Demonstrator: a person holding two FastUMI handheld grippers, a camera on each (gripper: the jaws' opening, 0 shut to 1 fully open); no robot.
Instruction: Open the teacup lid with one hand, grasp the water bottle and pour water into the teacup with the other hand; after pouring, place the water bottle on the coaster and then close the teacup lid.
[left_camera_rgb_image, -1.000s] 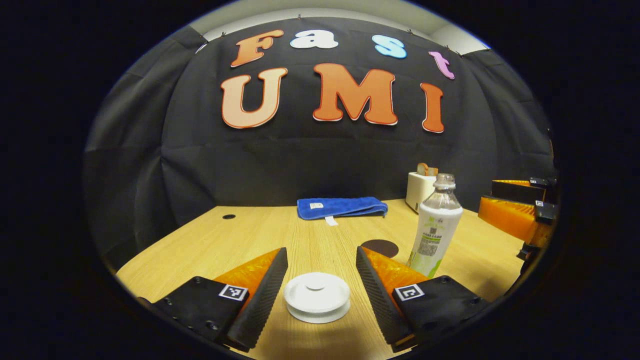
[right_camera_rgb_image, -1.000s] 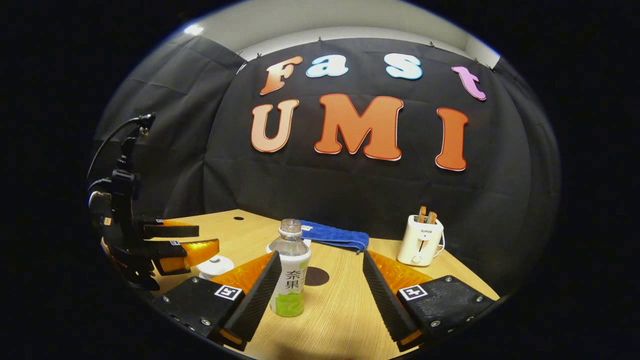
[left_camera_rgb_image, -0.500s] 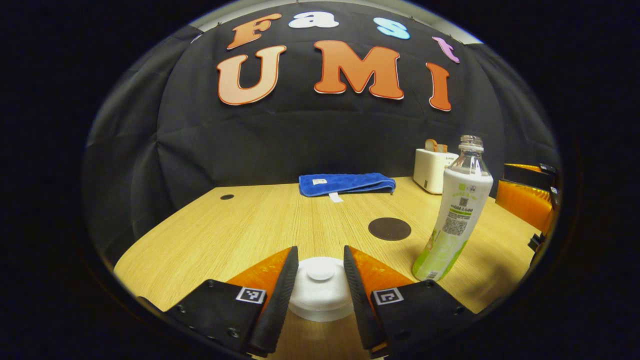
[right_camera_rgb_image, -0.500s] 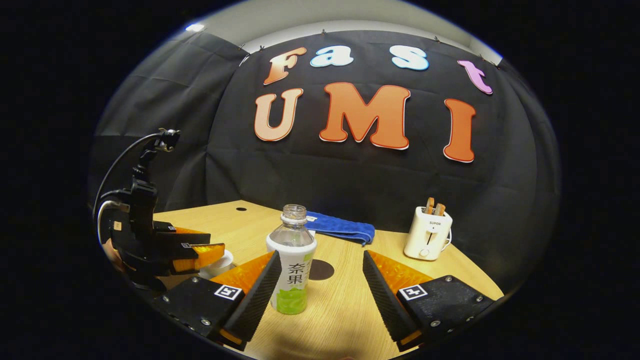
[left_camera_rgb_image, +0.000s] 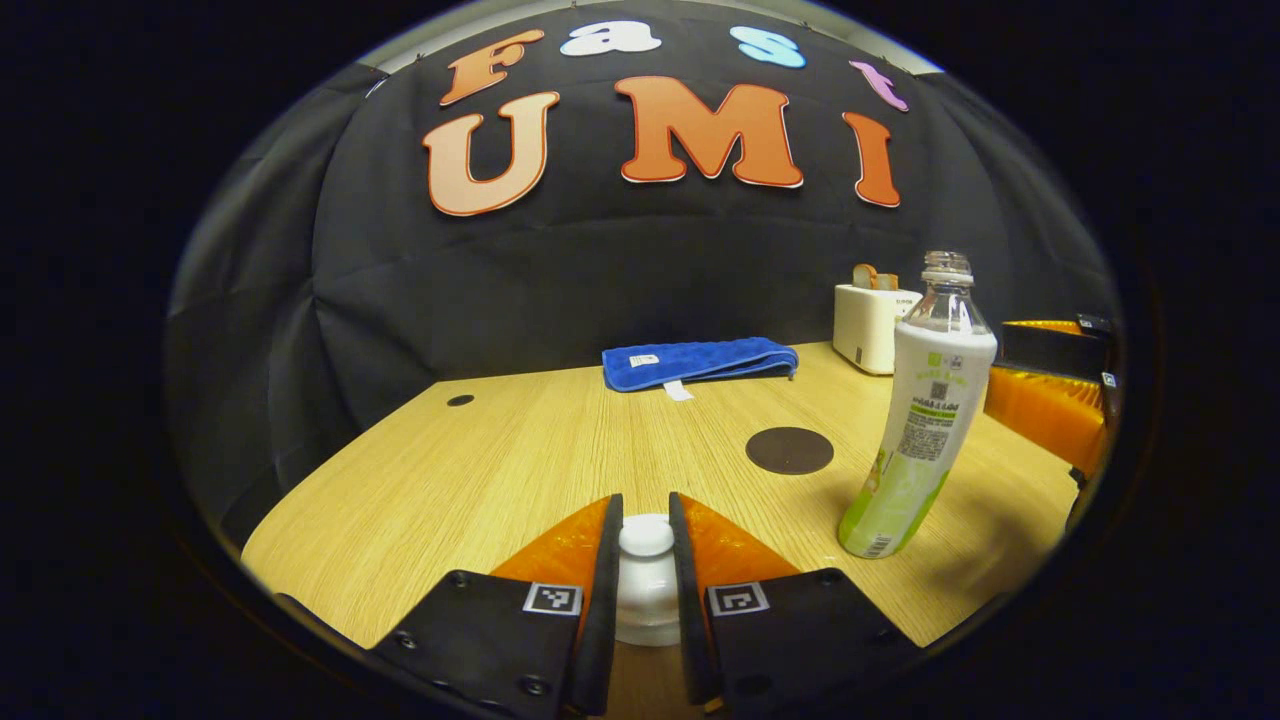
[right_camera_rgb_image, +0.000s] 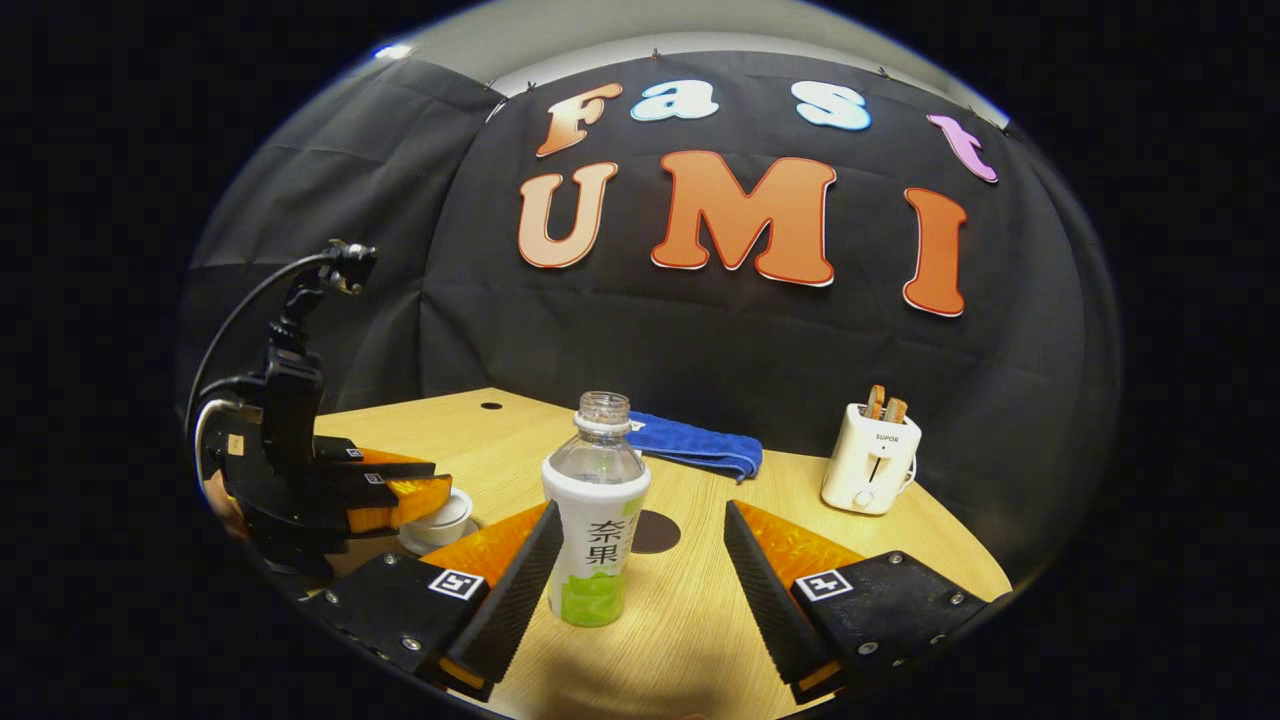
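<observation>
left gripper (left_camera_rgb_image: 646, 548) pinched on the teacup lid (left_camera_rgb_image: 646, 560)
right gripper (right_camera_rgb_image: 640, 555) spread wide, holding nothing; water bottle (right_camera_rgb_image: 596, 520) upright just inside its left finger, coaster (right_camera_rgb_image: 655, 531) beyond.

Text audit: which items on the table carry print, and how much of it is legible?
water bottle: two large characters on the label; the fine print and code below are too small to read.
toaster: small brand mark on the front, too small to read reliably.
blue towel: white tag, blurred.
</observation>
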